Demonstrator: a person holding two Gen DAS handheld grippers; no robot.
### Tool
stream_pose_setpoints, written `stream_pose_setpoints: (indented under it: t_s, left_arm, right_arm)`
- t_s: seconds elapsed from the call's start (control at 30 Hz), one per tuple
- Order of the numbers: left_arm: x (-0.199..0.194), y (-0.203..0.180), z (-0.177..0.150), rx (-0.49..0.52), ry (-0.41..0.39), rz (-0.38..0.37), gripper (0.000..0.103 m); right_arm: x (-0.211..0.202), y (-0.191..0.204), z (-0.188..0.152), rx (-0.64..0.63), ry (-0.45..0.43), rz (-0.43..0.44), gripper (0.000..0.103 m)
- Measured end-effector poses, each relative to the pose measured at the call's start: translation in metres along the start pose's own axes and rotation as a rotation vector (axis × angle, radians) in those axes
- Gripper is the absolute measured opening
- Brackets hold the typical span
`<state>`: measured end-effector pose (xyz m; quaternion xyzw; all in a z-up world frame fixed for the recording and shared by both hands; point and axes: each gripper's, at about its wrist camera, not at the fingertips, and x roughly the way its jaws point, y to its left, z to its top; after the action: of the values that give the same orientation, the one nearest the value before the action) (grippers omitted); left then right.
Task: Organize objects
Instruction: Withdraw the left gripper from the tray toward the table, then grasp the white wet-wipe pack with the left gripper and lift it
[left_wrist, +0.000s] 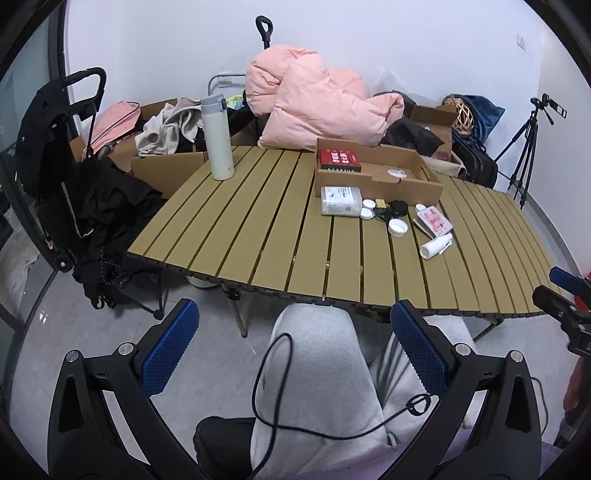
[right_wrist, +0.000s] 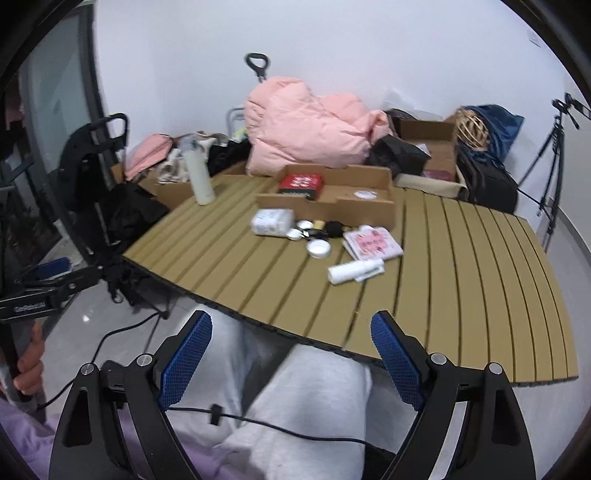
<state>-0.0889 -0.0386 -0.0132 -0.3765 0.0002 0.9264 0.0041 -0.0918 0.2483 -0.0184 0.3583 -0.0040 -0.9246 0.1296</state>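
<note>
Small items lie on the slatted table (left_wrist: 258, 229) in front of a shallow cardboard box (left_wrist: 406, 184): a clear plastic pack (left_wrist: 340, 201), a white jar lid (left_wrist: 397, 227), a pink patterned pouch (left_wrist: 434, 219) and a white tube (left_wrist: 436, 247). A red box (left_wrist: 340, 158) sits inside the cardboard box. The same items show in the right wrist view: pack (right_wrist: 271, 221), lid (right_wrist: 318, 248), pouch (right_wrist: 373, 242), tube (right_wrist: 354, 271), red box (right_wrist: 301, 183). My left gripper (left_wrist: 293, 328) and right gripper (right_wrist: 291, 332) are open and empty, held above my lap short of the table's near edge.
A white flask (left_wrist: 218, 138) stands at the table's far left. A pink quilted jacket (left_wrist: 314, 103) and clothes pile up behind the table. A black stroller (left_wrist: 74, 166) stands left, a tripod (left_wrist: 524, 147) right. Cables lie across my knees (left_wrist: 314, 369).
</note>
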Motion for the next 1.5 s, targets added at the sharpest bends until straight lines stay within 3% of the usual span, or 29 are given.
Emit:
stream_pose_setpoints:
  t_s: [0.1, 0.23, 0.37, 0.4, 0.5, 0.63, 0.77, 1.0, 1.07, 1.17, 1.2, 1.23, 1.33, 1.5]
  left_arm:
    - [0.020, -0.008, -0.002, 0.032, 0.018, -0.012, 0.103]
    - [0.058, -0.015, 0.006, 0.043, 0.062, -0.029, 0.103]
    - [0.104, -0.025, 0.026, 0.048, 0.093, -0.049, 0.103]
    - [0.114, -0.027, 0.032, 0.055, 0.091, -0.052, 0.103]
    - [0.152, -0.032, 0.055, 0.072, 0.083, -0.086, 0.103]
    - [0.208, -0.029, 0.089, 0.016, 0.143, -0.176, 0.101]
    - [0.259, -0.030, 0.121, 0.008, 0.171, -0.171, 0.083]
    - [0.328, -0.021, 0.144, -0.038, 0.233, -0.216, 0.071]
    - [0.334, -0.017, 0.142, -0.063, 0.217, -0.256, 0.056]
    - [0.339, -0.011, 0.140, -0.101, 0.223, -0.355, 0.044]
    - [0.340, -0.010, 0.140, -0.110, 0.224, -0.369, 0.041]
    - [0.339, -0.011, 0.141, -0.110, 0.225, -0.392, 0.026]
    - [0.332, -0.018, 0.143, -0.088, 0.226, -0.374, 0.024]
    - [0.295, -0.026, 0.143, -0.098, 0.223, -0.389, 0.024]
  right_arm:
    - [0.024, -0.008, -0.007, 0.002, 0.056, -0.063, 0.091]
    - [0.052, -0.021, -0.009, 0.038, 0.082, -0.005, 0.084]
    - [0.080, -0.037, 0.004, 0.045, 0.085, -0.047, 0.082]
    - [0.089, -0.042, 0.010, 0.052, 0.088, -0.048, 0.078]
    - [0.117, -0.052, 0.029, 0.088, 0.091, 0.006, 0.068]
    - [0.169, -0.051, 0.059, 0.100, 0.113, 0.071, 0.059]
    - [0.239, -0.037, 0.098, 0.118, 0.154, 0.169, 0.050]
    - [0.344, -0.012, 0.144, 0.172, 0.215, 0.256, 0.050]
    - [0.361, -0.009, 0.144, 0.187, 0.233, 0.266, 0.050]
    - [0.378, -0.011, 0.139, 0.236, 0.253, 0.305, 0.045]
    - [0.381, -0.011, 0.138, 0.242, 0.263, 0.322, 0.038]
    - [0.382, -0.011, 0.138, 0.250, 0.253, 0.324, 0.037]
    - [0.381, -0.007, 0.141, 0.242, 0.251, 0.304, 0.030]
    - [0.345, 0.000, 0.144, 0.200, 0.215, 0.253, 0.029]
